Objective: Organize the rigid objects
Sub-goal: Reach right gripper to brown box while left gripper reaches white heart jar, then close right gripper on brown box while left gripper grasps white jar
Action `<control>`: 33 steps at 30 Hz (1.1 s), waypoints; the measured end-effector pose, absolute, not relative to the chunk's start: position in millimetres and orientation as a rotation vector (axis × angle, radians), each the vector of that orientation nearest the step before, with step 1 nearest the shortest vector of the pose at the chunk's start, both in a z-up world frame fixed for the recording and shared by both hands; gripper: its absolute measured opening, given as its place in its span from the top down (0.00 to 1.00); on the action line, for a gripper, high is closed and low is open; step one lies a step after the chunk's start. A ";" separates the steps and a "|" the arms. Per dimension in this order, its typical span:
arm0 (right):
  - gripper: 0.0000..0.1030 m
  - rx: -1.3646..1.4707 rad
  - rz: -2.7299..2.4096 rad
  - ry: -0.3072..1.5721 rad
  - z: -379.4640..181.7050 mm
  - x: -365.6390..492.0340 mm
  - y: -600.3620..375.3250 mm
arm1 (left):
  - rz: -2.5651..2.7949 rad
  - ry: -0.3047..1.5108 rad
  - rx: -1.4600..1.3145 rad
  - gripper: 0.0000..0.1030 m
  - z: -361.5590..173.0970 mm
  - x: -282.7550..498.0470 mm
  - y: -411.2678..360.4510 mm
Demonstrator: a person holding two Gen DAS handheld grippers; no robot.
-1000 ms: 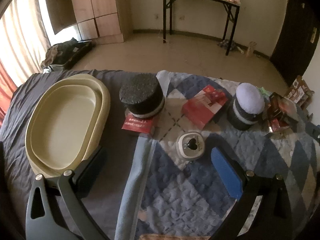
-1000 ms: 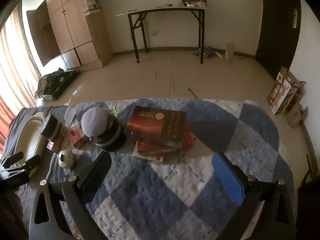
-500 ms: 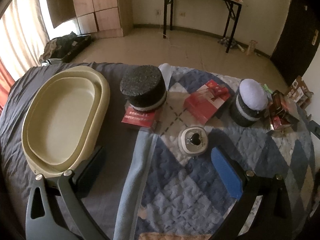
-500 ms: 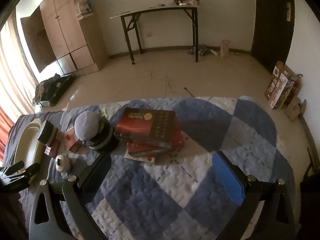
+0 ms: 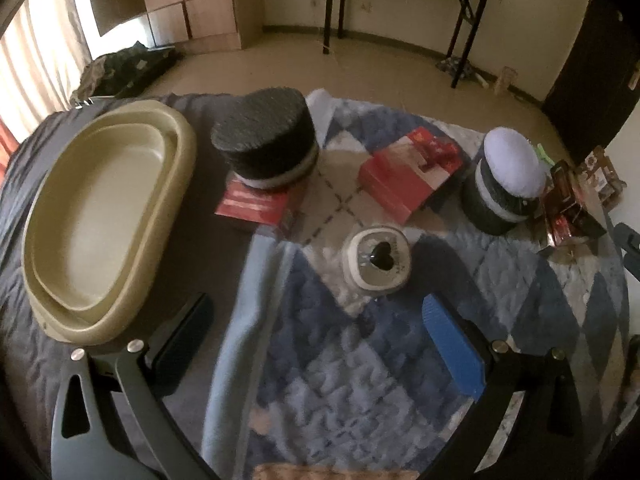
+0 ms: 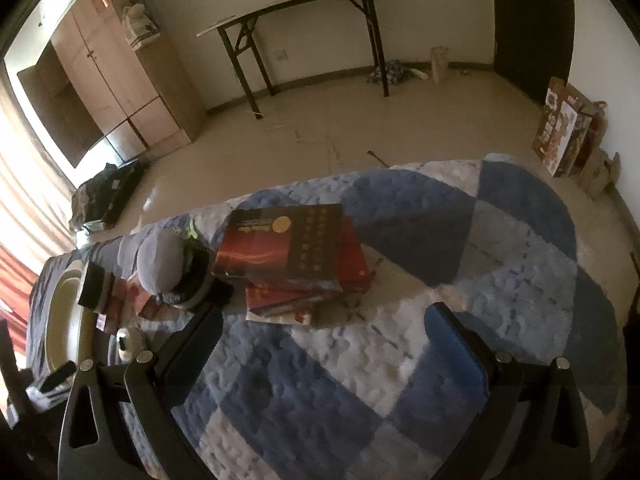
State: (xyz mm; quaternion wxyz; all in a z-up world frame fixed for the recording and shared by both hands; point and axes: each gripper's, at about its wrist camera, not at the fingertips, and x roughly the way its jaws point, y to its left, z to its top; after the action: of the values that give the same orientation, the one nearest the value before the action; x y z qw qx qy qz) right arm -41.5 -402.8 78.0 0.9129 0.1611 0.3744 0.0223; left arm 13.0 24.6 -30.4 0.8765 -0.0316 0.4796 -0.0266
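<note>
- A small white round case (image 5: pixel 377 261) with a black heart on its lid is lying on the blue patchwork quilt (image 5: pixel 344 380), just ahead of the left gripper (image 5: pixel 316 332) and nearer its blue finger pad (image 5: pixel 452 350).
- The left gripper's fingers are standing spread wide and holding nothing.
- A black heart-shaped box (image 5: pixel 267 141) is sitting on top of a flat red box (image 5: pixel 256 208), to the left of the case.
- A red gift box (image 5: pixel 408 176) is lying tilted behind the case, apart from it.
- A dark round box with a pale domed lid (image 5: pixel 506 184) is standing to the right, just beside a stack of dark red books (image 5: pixel 568 208).
- A beige oval tray (image 5: pixel 168 216) is resting on the dark sheet at the left edge, with nothing in it.
- In the right wrist view, the right gripper (image 6: pixel 320 336) is hovering over the quilt with its fingers spread and nothing between them.
- The stack of books (image 6: pixel 288 256) is lying just ahead of it, the largest book on top.
- A black folding table (image 6: pixel 304 32) is standing against the far wall, beside a wooden wardrobe (image 6: pixel 120 80).
</note>
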 end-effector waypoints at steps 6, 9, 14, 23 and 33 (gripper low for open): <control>0.00 0.378 0.027 0.789 73.4 -20.5 -394.3 | -0.099 1.056 -0.065 0.00 -44.4 25.8 2.9; 0.00 0.384 0.027 0.816 72.2 -8.0 -387.0 | -0.088 1.061 -0.038 0.00 -47.7 31.1 -6.6; 0.00 0.353 0.021 0.835 73.5 8.9 -370.9 | -0.086 1.048 -0.061 0.00 -53.5 34.0 -10.6; 0.00 0.259 -0.061 0.930 56.9 44.6 -350.5 | -0.064 1.091 -0.060 0.19 -71.3 50.5 -15.2; 0.14 0.311 0.027 0.812 62.5 38.2 -378.0 | -0.121 1.065 -0.069 0.52 -74.5 48.6 -12.5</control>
State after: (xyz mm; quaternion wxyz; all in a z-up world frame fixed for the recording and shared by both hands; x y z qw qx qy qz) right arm 38.2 -378.0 62.5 0.9070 0.1505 0.3931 0.0128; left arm 48.6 -12.5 -74.5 0.8593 -0.0330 0.5072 -0.0577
